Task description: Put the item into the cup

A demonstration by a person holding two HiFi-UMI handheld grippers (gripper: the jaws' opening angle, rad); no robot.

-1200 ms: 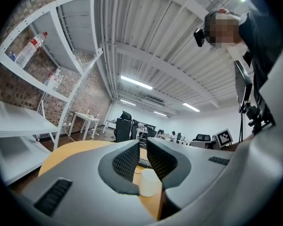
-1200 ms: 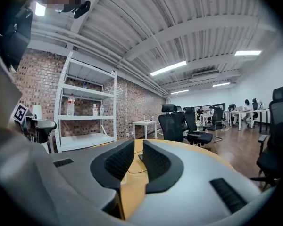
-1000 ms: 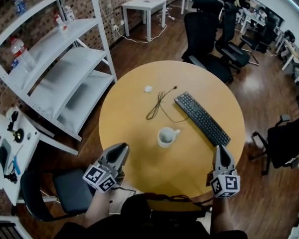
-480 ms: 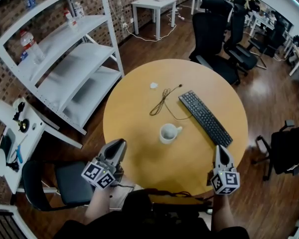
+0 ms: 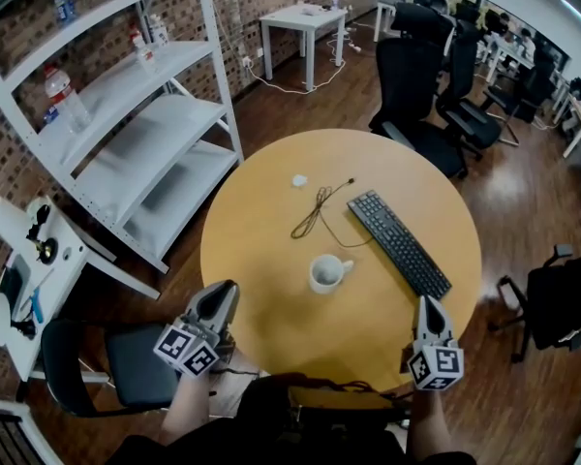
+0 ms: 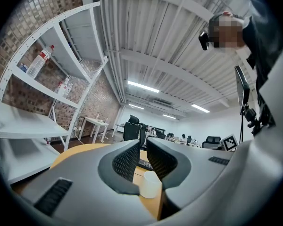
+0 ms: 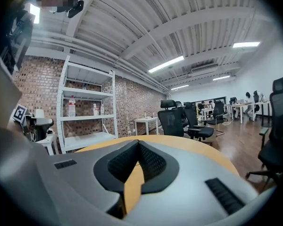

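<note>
Trouble is waiting in a few spots. Both tongs are hanging at the near edge of the round table (image 5: pixel 252 250), and neither one is holding anything. The left tongs (image 5: pixel 227 290) are standing a little bit open, with only a thin gap between the jaws and nothing inside it. The right tongs (image 5: pixel 426 304) are pressing shut, tip against tip, on nothing at all.

The small white item (image 5: pixel 299 180) is lying on the far side of the table, just past the thin black cable (image 5: pixel 315 211). It is well apart from the white cup (image 5: pixel 324 272), which is sitting upright near the middle with its handle pointing toward the keyboard (image 5: pixel 399 243). I am guessing this little thing is the one meant for the cup, though it could be the cable instead.

Jaws this narrow are likely to be pushing the item along the table instead of pinching it, so they are needing to open wider first. A reach across the table is risking a bump that tips the cup. The jaws may also be snagging the cable and dragging it along. Letting go off to one side could be sending the item past the rim.

The item is looking tiny, pale and roundish. It is too small here to tell what it is.
</note>
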